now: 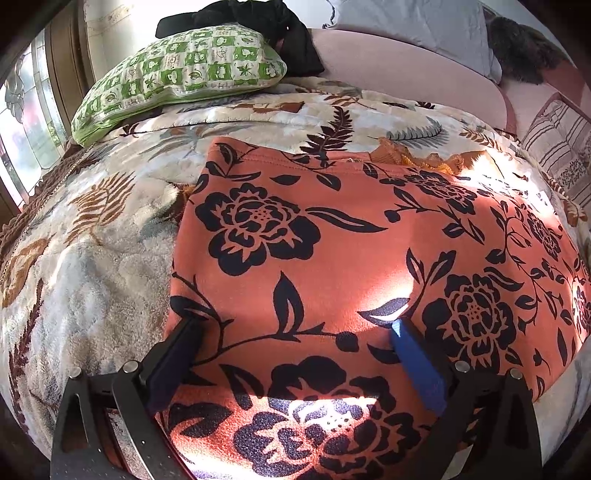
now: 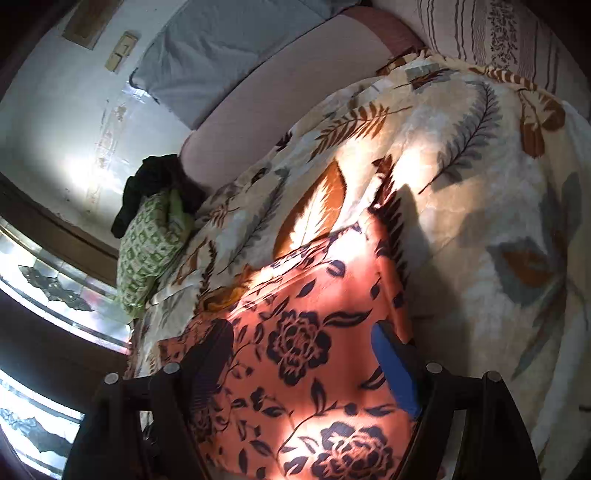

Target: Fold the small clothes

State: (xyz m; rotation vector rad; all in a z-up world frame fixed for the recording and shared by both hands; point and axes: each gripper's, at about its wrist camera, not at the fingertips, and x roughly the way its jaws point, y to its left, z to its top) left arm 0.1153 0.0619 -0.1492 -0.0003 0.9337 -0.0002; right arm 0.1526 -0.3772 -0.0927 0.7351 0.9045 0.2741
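Note:
An orange garment with a black flower print (image 1: 332,236) lies spread flat on the bed. My left gripper (image 1: 295,325) is open just above its near left part, with one fingertip (image 1: 188,325) at its left edge. The garment also shows in the right wrist view (image 2: 306,343). My right gripper (image 2: 299,339) is open over its near right part, with the blue finger (image 2: 391,362) close to its right edge. Neither gripper holds cloth.
A cream blanket with a leaf print (image 1: 96,243) covers the bed under the garment. A green checked pillow (image 1: 177,77) with a black garment (image 1: 266,18) on it lies at the far left. A pink headboard (image 1: 406,66) and a striped pillow (image 1: 561,144) lie behind.

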